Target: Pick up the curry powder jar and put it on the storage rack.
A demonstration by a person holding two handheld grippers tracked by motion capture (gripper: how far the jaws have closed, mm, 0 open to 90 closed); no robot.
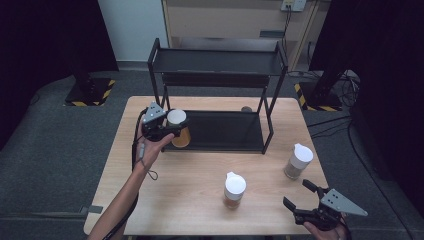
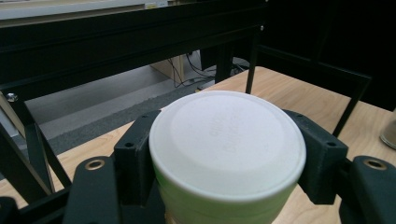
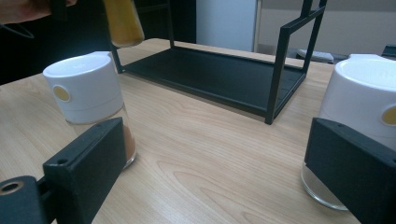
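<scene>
Left gripper: jaws clamped on either side of a white-capped jar, just under its cap; held up off the table at the left end of the rack's lower shelf.
Held jar: white cap between the two black jaws, amber contents below; it sits upright in the grip, cap facing up. In the right gripper view its amber base hangs clear above the tabletop.
Right gripper: jaws spread wide, nothing between the pads; it rests low at the near right corner of the table, well apart from the left gripper.
Middle jar: stands on the table to the left of the right gripper, near it, not touched.
Right jar: stands ahead of the right gripper, near the table's right edge, not touched.
Rack: black two-tier frame beyond both standing jars, its lower shelf bare ahead of the held jar.
Table: light wood, carries rack and jars.
</scene>
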